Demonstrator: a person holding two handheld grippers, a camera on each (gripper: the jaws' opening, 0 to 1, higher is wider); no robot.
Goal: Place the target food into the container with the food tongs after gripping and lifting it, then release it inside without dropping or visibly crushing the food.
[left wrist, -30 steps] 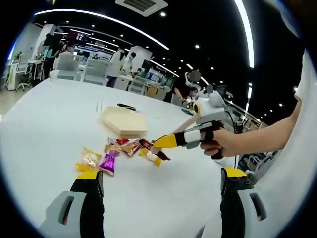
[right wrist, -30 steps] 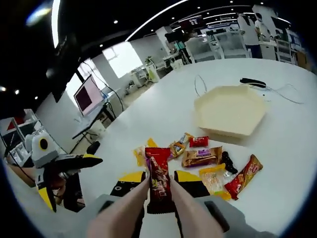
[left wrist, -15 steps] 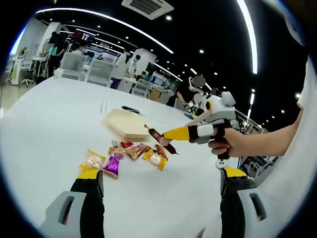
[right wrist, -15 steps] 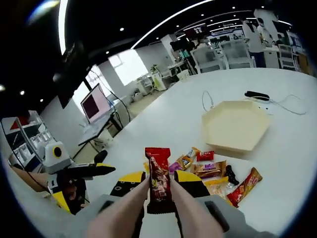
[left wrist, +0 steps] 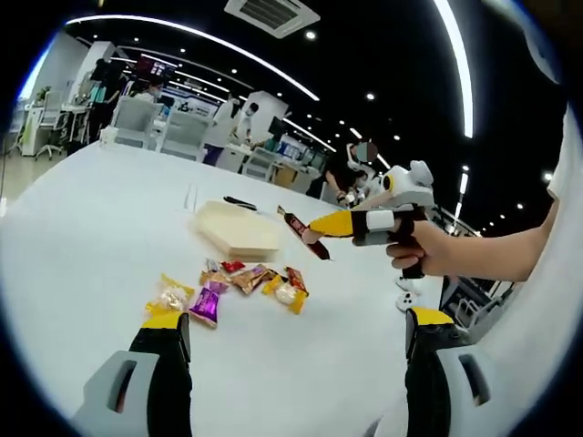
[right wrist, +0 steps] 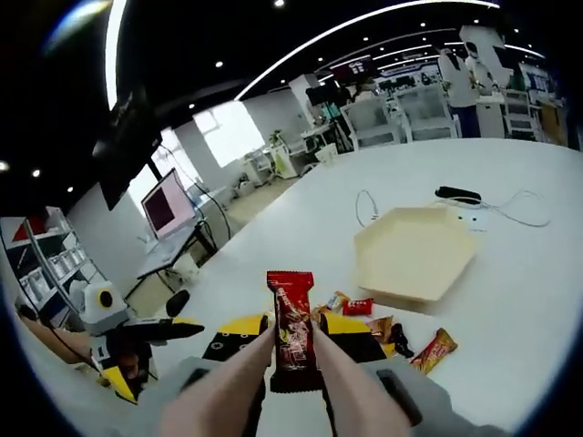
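The red candy bar (right wrist: 291,320) is pinched between the jaws of my right tongs (right wrist: 293,339), which are closed down onto its lower half so the wrapper stands up out of them. It looks flat and unbent, so I judge the grip firm but not crushing. In the left gripper view the same bar (left wrist: 305,234) hangs in the air at the tip of my right tongs (left wrist: 314,232), off the table (left wrist: 82,209) and above the pile of wrapped sweets (left wrist: 239,280), near the edge of the tray.

The cream six-sided tray (right wrist: 414,253) lies ahead and to the right in the right gripper view, bare inside, with a few leftover sweets (right wrist: 401,339) between it and my jaws. A black cable and plug (right wrist: 465,195) lie beyond it.

My left tongs (left wrist: 296,350) hold nothing; their jaws stand wide apart, low over the table.

I take this to be the carry step: bar gripped and lifted, not yet over the tray. Next I should bring it forward over the tray's middle, lower it close to the bottom, and only then ease the jaws apart so it settles rather than falls.
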